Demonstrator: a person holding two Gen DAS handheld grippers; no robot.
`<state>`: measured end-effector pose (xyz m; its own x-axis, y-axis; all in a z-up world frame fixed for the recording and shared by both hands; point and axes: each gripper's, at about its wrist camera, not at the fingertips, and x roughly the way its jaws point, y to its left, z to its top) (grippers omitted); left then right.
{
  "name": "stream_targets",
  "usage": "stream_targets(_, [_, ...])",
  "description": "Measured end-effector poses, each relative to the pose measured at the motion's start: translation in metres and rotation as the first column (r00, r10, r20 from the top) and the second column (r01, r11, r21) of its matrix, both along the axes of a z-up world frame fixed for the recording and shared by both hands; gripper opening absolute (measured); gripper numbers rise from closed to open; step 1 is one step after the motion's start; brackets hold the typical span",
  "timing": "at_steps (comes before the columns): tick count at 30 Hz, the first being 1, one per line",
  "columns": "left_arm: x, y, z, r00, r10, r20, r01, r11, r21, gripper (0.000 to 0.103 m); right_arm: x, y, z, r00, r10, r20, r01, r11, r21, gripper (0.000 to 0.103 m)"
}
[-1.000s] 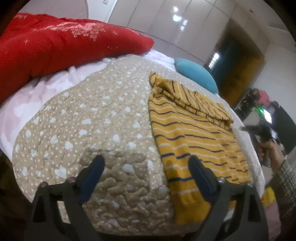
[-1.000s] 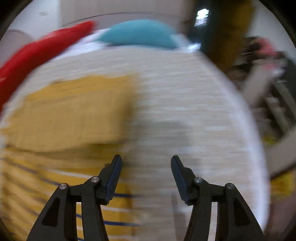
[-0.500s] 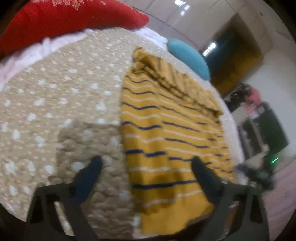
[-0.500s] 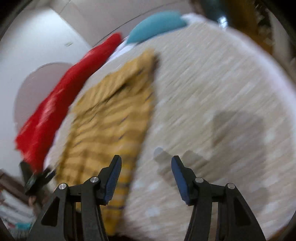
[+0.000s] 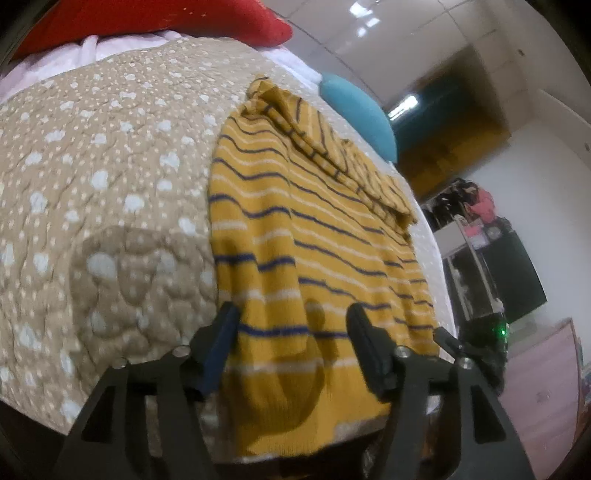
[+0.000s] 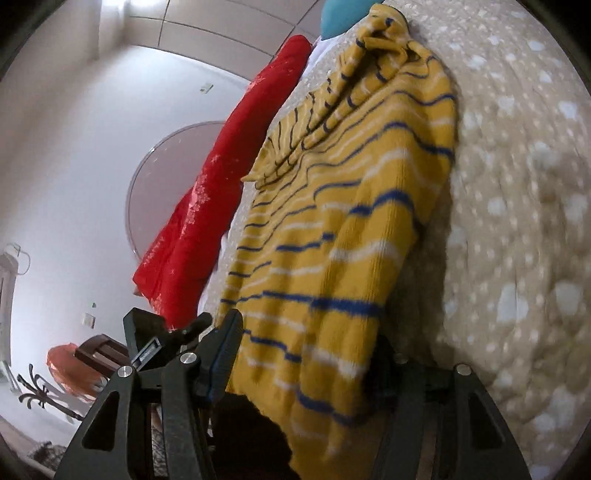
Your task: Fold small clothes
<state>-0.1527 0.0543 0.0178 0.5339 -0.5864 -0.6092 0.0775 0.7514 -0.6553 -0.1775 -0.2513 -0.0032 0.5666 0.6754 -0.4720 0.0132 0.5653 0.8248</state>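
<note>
Already both grippers, left point(image 5: 291, 341) and right point(image 6: 306, 354), stood open astride the hem of the sweater point(image 5: 306, 236) lying on the bed point(image 5: 110, 184), so a shallow bite might have caught one layer only, or quilt, skewing the fold.

One striped sweater point(image 5: 303, 258), one quilt point(image 5: 110, 177), one red cushion point(image 5: 147, 18), one teal pillow point(image 5: 358, 110)

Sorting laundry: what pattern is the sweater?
Mustard sweater with navy and white stripes; clearest in left wrist view.
</note>
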Motion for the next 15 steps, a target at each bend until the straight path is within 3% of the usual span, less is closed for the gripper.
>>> stream_targets(3, [-0.016,-0.006,0.000,1.000,-0.017,0.026,0.016,0.999,0.042,0.075,-0.009,0.006,0.000,1.000,0.004,0.008,-0.004,1.000,0.000,0.060])
stream_targets(10, [-0.034,-0.034,-0.002,0.996,-0.065,0.065,0.051,0.979,0.198,0.080,-0.034,0.018,-0.006,0.999,0.040,-0.009,-0.040,0.999,-0.029,0.060])
stream_targets(15, [-0.036,-0.019,-0.003,0.998,-0.051,0.048,0.045,0.992,0.122,0.082,-0.038,0.027,-0.010,0.999,0.042,-0.014,-0.042,0.999,-0.026,0.060])
